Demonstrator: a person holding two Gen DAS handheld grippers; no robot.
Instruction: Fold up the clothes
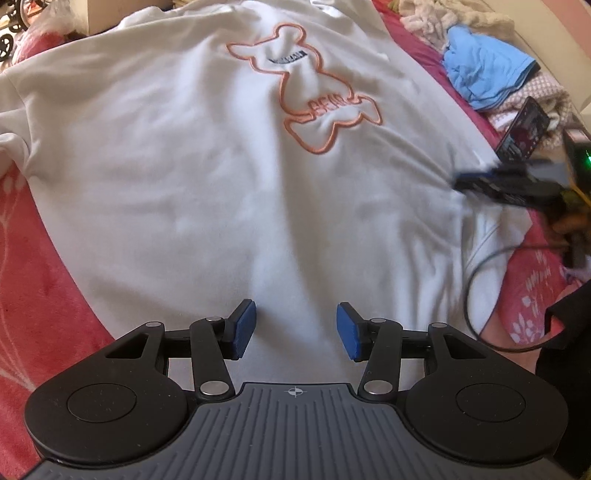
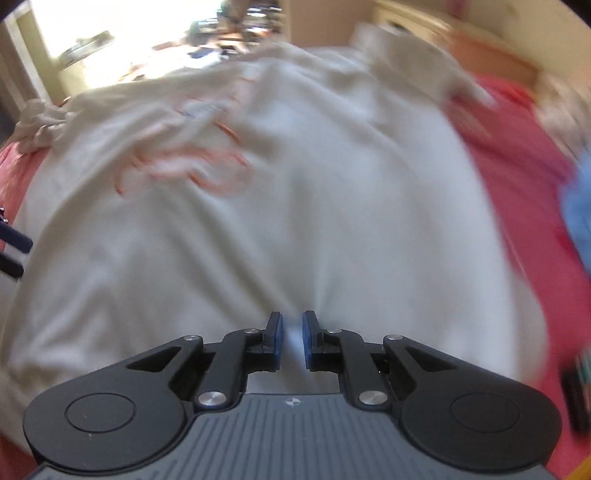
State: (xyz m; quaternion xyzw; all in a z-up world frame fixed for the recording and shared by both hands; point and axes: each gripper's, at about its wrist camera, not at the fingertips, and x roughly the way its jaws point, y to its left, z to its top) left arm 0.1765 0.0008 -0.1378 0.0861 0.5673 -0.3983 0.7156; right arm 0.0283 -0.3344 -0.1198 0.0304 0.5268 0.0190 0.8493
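— Across the pink bedspread (image 1: 44, 295) lies the white sweatshirt (image 1: 207, 192), spread flat, its orange bear outline (image 1: 314, 99) facing up. Where does the left gripper (image 1: 295, 330) stand?

— Low over the near part of the sweatshirt, its blue pads (image 1: 243, 328) set wide apart with bare cloth between them; it holds nothing.

— And the right gripper (image 2: 292, 341)?

— Its own view is blurred. The jaws are nearly together, a narrow gap left, and a pale strip shows in that gap. Whether it pinches a ridge of the sweatshirt or merely hovers over it cannot be told. From the left wrist view it shows as a dark blurred shape at the sweatshirt's right edge, near a black cable (image 1: 476, 280).

— What else is on the bed?

— A crumpled blue garment (image 1: 484, 74) sits well apart at the far right, beside cream-coloured cloth (image 1: 443, 22), and a phone (image 1: 522, 129) stands propped up just beyond the right gripper.
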